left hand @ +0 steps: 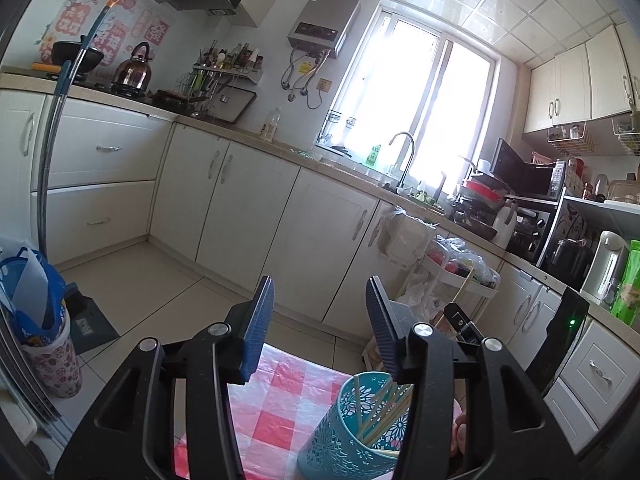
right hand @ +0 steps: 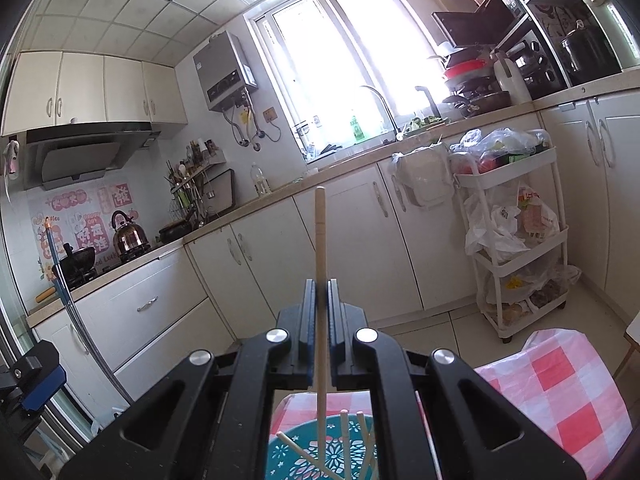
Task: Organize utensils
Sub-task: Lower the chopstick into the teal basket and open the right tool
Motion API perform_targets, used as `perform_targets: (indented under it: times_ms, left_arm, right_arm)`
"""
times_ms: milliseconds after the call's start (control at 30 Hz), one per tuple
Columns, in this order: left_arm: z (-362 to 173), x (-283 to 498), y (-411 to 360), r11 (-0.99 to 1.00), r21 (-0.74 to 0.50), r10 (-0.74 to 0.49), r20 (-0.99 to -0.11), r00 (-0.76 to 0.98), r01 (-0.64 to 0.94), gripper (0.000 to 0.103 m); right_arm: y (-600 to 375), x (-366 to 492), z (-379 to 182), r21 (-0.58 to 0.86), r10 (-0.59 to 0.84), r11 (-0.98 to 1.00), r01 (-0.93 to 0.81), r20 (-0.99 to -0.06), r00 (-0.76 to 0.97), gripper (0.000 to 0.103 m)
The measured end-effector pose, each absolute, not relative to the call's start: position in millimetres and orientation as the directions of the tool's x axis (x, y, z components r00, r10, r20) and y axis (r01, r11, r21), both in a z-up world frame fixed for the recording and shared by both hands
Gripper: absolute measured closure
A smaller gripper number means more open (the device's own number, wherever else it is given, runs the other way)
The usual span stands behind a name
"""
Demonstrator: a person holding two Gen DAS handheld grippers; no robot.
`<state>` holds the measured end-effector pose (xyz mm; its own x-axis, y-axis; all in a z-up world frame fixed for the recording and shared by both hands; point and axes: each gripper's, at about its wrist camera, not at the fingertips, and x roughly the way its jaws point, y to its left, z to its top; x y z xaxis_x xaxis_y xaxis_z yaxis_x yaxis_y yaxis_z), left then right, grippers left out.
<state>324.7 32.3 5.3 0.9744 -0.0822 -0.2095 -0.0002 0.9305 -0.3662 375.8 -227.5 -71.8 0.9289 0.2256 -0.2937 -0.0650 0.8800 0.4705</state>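
Chopstick [right hand: 320, 240] is pinched upright in my right hand-held gripper [right hand: 319, 292], its 2 blue pads pressed together on the wooden shaft, the thick end poking up above the fingertips and the thin end running down into the teal holder [right hand: 320, 456] right underneath. I count at least 3 more pale sticks leaning in that cup beside it. The holder is a perforated teal can with a flower pattern, standing on the red-and-white checked cloth [right hand: 560, 392] that covers the tabletop.

Over on my left wrist camera, the left hand-held gripper [left hand: 318, 320] hangs with its jaws spread wide, nothing between the blue pads. The same teal holder [left hand: 344, 440] sits low and to the right of that gripper, partly behind its right finger, with a bundle of chopsticks [left hand: 380, 412] slanting inside. The checked cloth [left hand: 280, 400] shows between the 2 fingers.

Beyond the tabletop, pale floor tiles [left hand: 168, 280] run out to a row of cream cabinets [left hand: 248, 208]. A white 3-tier cart [right hand: 516, 248] stuffed with plastic bags stands against the cabinets. Farther back, the sink tap [left hand: 404, 156] sits under a bright window [left hand: 412, 92], a grey water heater [left hand: 324, 20] hangs on the wall, and a kettle [left hand: 134, 70] rests on the stove at the far left.
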Motion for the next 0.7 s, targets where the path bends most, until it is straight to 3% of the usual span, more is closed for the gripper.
perform_targets:
  times_ms: [700]
  left_arm:
    - [0.7,326.9,40.1,0.922,-0.387,-0.074,-0.229,0.971,-0.021,0.051]
  right_arm:
    - [-225.1,361.7,-70.6,0.464,0.293,0.879,-0.107,-0.35,0.89,0.097]
